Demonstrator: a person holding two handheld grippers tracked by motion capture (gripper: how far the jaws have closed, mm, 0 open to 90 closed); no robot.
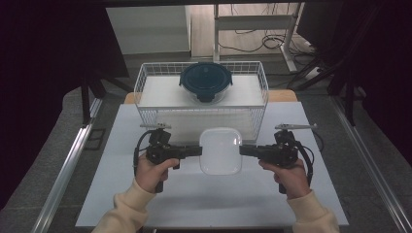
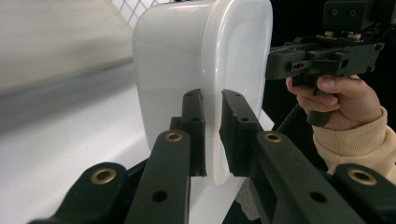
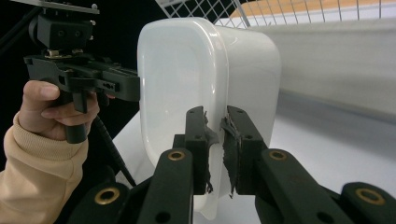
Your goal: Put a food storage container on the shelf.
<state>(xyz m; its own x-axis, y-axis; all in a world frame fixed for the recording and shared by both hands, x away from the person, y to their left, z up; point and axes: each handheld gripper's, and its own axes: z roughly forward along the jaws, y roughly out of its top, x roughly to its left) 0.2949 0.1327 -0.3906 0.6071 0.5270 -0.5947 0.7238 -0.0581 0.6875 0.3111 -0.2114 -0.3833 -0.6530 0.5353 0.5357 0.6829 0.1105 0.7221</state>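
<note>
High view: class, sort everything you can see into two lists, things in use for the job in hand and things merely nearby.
In use:
white container
left tongs
right tongs

Merely nearby:
wire basket
dark-lidded round container inside it
table

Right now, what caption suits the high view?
Two handheld grippers pinch a white tub by opposite rims before a wire basket.

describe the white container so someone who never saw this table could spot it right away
Start at the wire basket at the table's far side, then come toward the person. In front of it, a white container is clamped at its rim by the left gripper and right gripper. It is pale and rounded-square, unlike the dark round lidded container in the basket.
</note>
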